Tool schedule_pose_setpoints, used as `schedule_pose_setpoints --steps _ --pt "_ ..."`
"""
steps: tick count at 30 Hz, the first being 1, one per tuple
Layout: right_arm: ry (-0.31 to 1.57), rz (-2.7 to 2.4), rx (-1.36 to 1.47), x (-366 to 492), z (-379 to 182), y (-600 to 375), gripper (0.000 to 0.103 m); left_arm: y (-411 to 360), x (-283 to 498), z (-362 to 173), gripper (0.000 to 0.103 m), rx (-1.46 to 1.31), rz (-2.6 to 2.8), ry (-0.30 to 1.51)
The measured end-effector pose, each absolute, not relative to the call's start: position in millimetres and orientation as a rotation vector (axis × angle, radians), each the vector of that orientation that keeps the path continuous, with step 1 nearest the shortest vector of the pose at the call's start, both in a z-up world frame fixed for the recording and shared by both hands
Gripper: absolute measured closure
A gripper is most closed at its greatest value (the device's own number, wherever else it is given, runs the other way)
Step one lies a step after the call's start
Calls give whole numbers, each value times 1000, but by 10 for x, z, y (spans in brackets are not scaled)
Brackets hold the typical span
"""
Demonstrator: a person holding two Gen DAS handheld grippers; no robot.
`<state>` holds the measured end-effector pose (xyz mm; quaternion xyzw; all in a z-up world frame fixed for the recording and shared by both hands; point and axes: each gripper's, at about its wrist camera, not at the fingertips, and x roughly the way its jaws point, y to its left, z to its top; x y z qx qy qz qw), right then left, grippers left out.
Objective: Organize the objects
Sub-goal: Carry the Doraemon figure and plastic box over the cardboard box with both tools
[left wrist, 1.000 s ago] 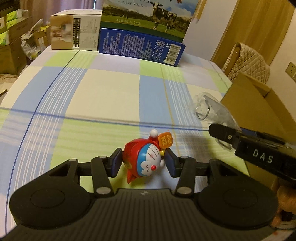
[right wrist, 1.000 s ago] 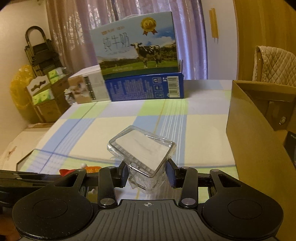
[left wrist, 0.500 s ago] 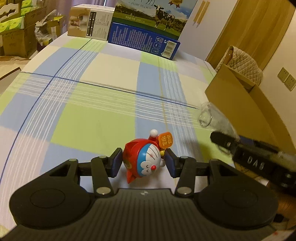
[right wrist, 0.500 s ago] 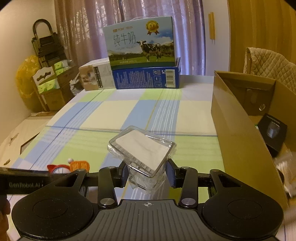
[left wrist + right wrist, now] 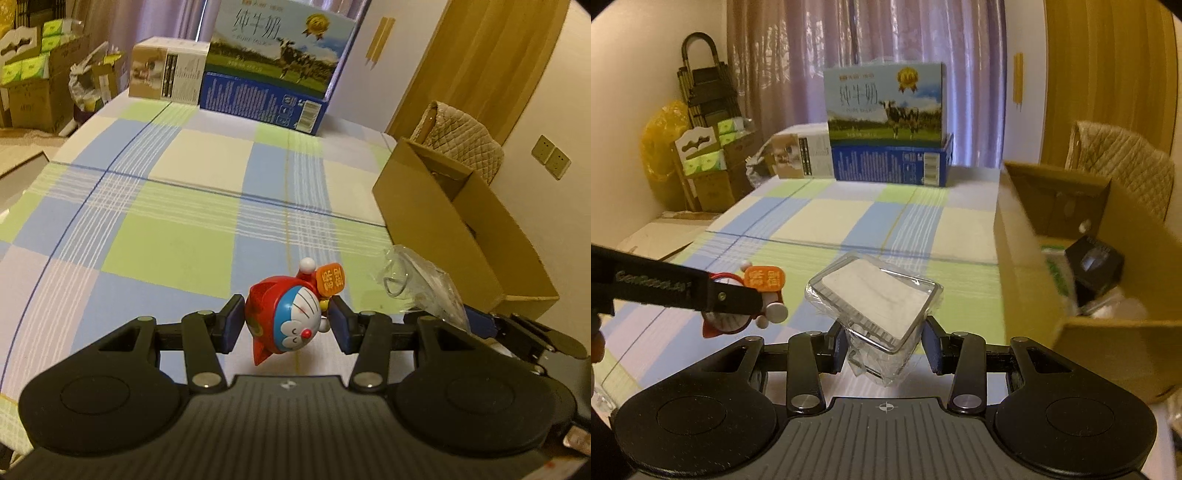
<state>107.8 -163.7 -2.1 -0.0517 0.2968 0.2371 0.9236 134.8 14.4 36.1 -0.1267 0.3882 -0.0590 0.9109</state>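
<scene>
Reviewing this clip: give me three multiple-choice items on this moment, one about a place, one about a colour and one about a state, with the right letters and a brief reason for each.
1. Where does the cardboard box stand relative to the right gripper?
A. to its right
B. to its left
C. behind the milk cartons

2. What colour is the small sign on the cartoon cat figurine?
A. green
B. orange
C. white

3. What is the state of the left gripper?
A. open over the bare cloth
B. shut on a tissue pack
C. shut on the figurine

Answers:
1 A: in the right wrist view the box fills the right side of the table.
2 B: the sign beside the figurine's head is orange.
3 C: both pads press the figurine's sides, while the right gripper holds the clear plastic-wrapped container.
</scene>
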Motion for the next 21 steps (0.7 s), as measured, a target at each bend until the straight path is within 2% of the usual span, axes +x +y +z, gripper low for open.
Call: schedule_pose_setpoints --steps 11,21 --pt "539 434 -51 930 570 -2035 64 -223 1123 755 59 -240 -183 744" --pt "523 342 -26 935 817 -2580 64 -655 1090 978 59 -205 -253 714"
